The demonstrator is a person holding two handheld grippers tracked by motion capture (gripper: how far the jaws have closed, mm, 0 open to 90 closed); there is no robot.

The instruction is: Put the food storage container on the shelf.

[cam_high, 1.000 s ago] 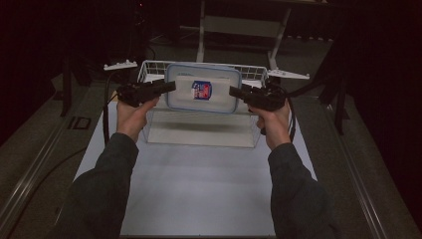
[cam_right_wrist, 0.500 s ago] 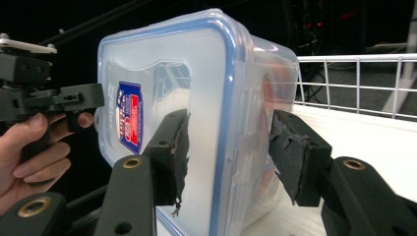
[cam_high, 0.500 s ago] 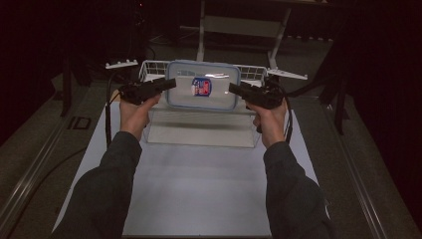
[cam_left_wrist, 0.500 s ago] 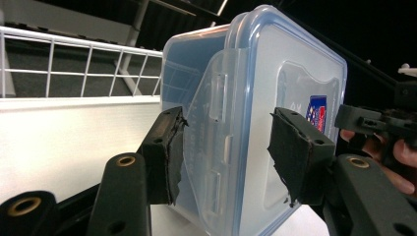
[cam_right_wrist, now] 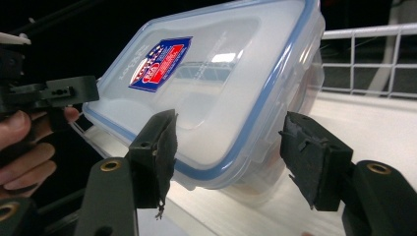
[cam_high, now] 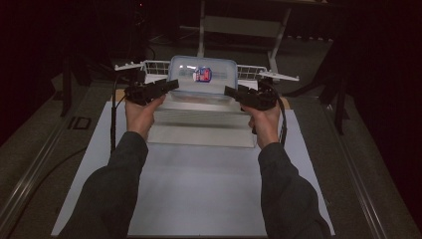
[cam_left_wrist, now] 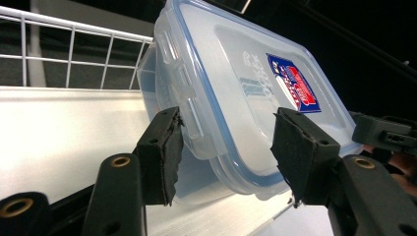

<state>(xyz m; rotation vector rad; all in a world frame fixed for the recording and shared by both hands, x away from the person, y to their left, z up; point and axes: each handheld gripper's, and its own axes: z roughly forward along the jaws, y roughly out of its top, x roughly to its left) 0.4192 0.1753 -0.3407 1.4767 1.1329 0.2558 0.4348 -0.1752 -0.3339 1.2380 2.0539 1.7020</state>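
Surroundings: dark room is lying behind a white table (cam_high: 199,199), with a white wire basket (cam_high: 154,67) standing at its far edge.
Container: a clear plastic box (cam_high: 203,82) with a blue-rimmed lid is leaning tilted at the far side of a shiny tray (cam_high: 199,127), between the two grippers and against the basket.
Long axis: running across the table from left to right in the high view.
Facing: the lid, with its red and blue sticker (cam_high: 202,75), is facing up and toward the person.
Left gripper (cam_high: 171,85): its jaws are standing apart around the box's left end and have just been opening; in the left gripper view one pad seems to be touching the latch, the other pad is off the lid.
Right gripper (cam_high: 230,91): its jaws are spread around the box's right end and have just been opening, neither pad pressing on it.
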